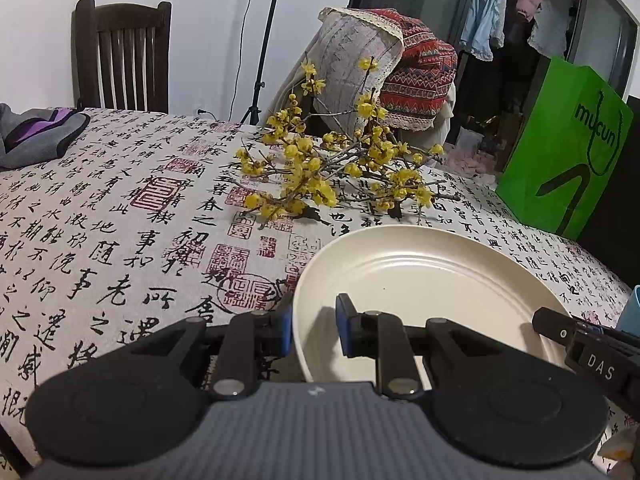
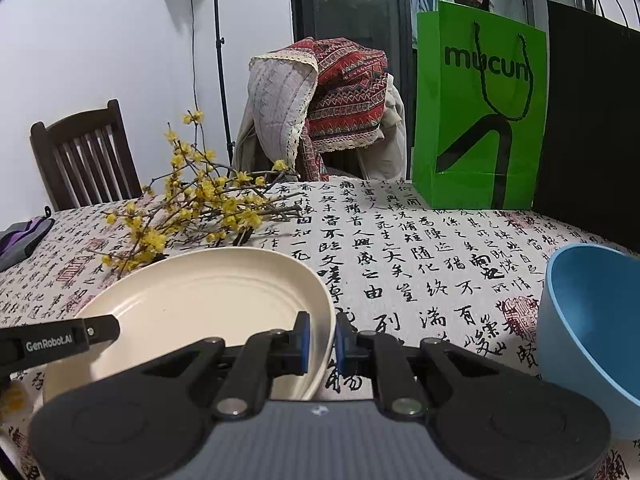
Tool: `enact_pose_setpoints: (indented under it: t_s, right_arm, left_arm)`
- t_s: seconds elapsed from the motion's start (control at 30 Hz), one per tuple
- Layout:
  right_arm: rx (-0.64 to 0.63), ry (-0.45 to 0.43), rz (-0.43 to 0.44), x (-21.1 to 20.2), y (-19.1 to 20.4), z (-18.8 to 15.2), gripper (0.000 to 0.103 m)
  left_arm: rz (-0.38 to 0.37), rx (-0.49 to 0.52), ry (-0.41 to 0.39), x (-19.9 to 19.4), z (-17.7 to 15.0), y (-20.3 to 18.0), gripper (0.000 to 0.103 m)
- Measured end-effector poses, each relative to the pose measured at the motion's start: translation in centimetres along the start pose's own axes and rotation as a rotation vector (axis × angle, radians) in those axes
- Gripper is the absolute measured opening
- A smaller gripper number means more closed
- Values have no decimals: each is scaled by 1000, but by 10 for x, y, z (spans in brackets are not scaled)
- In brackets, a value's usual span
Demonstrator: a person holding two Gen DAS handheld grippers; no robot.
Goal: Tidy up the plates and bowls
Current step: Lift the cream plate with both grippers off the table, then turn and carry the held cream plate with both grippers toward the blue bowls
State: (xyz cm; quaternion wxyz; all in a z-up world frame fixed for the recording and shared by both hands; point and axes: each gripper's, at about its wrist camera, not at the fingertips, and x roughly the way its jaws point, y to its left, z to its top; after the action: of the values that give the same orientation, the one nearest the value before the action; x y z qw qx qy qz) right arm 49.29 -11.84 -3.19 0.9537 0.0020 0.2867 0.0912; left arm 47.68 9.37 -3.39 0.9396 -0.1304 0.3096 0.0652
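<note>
While both jaws pinch, plate (image 1: 420,280) rim sits between.

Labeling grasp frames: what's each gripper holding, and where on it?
Both hold the cream plate by its rim: left gripper on the plate's left edge, right gripper on its right edge.

"mucun" reads in dark letters on the green paper bag (image 2: 480,108) at one o'clock. "GenRobot.AI" sits on the left gripper (image 2: 60,340) at nine o'clock, "DAS" on the right gripper (image 1: 592,356). Black calligraphy and red seals cover the tablecloth (image 2: 400,248).
</note>
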Motion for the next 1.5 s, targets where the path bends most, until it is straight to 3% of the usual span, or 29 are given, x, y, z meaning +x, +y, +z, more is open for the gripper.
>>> enact_pose_setpoints:
  t_s: [1.5]
  right_arm:
    - [-57,-66,-21,-24,9,14,12]
  left_arm:
    - [7,28,-60,-27,11,-4,22]
